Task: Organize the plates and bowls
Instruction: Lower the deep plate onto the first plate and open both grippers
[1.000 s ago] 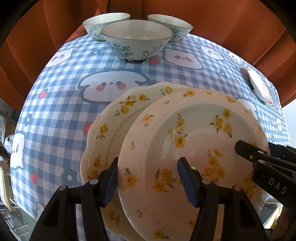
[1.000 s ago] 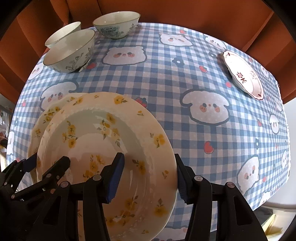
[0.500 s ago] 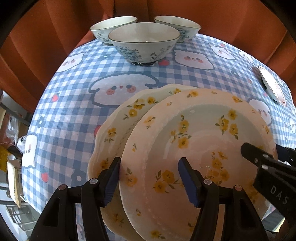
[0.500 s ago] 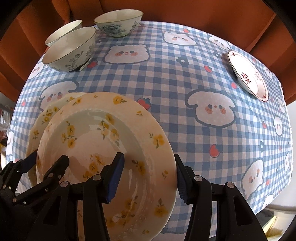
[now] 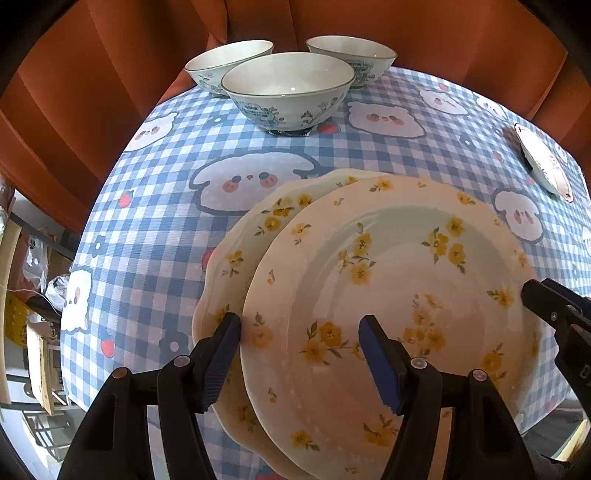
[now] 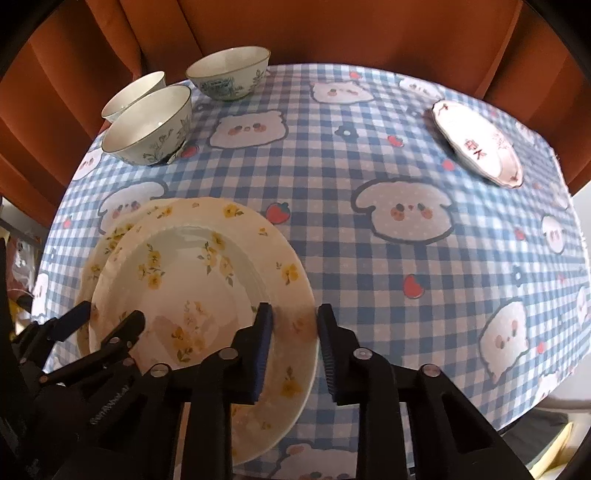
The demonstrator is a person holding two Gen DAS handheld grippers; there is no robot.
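A cream plate with yellow flowers [image 5: 391,280] [image 6: 192,277] lies offset on a second matching plate [image 5: 236,258] [image 6: 110,236] near the table's front left. My left gripper [image 5: 301,347] is open, its fingers straddling the top plate's left rim. My right gripper [image 6: 293,328] straddles the top plate's right rim with its jaws narrowed around it; I cannot tell if the pads touch. Three blue-patterned bowls [image 5: 288,96] [image 6: 147,125] stand at the far left. A small white plate with red marks [image 6: 476,144] [image 5: 543,166] lies at the far right.
The table carries a blue checked cloth with cartoon animals [image 6: 369,166]. Orange curtains [image 6: 332,29] hang behind it. The table's edges drop off at the left [image 5: 74,295] and the right [image 6: 576,295].
My right gripper's jaws have narrowed around the top plate's right rim. Both grippers have pulled back and up a little; the plates have not moved.
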